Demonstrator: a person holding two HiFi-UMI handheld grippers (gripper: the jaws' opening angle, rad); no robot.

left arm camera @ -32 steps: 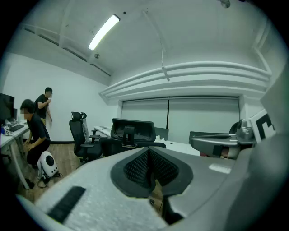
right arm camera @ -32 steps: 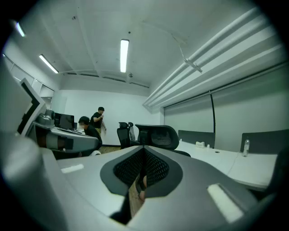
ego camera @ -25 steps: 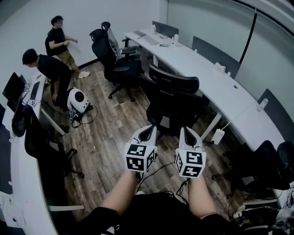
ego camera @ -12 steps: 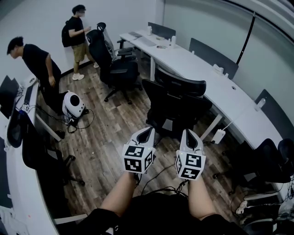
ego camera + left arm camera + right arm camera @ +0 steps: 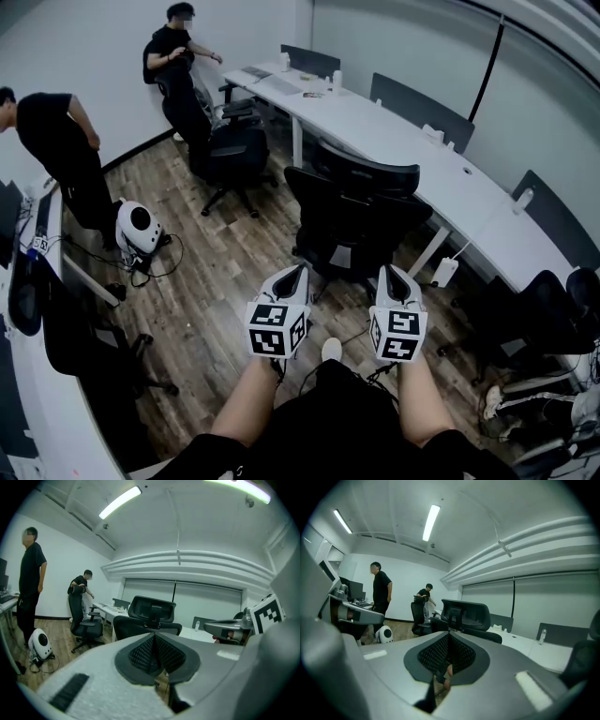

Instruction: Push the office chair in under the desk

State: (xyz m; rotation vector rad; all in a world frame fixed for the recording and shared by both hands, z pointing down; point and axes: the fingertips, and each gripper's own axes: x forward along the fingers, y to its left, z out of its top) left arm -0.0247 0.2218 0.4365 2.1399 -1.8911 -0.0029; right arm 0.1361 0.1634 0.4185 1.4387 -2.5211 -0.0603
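A black office chair stands pulled out from the long white desk, its back toward me. It also shows ahead in the left gripper view and the right gripper view. My left gripper and right gripper hang side by side a short way in front of the chair, apart from it. Both are shut with nothing between the jaws.
A second black chair stands farther along the desk, with a person by it. Another person stands at left beside a white round device with cables on the wood floor. More chairs sit at right.
The view has shifted: the chair now sits slightly higher and more centred ahead of the grippers. Both people moved toward the upper left. The grippers keep their spacing and stay shut.
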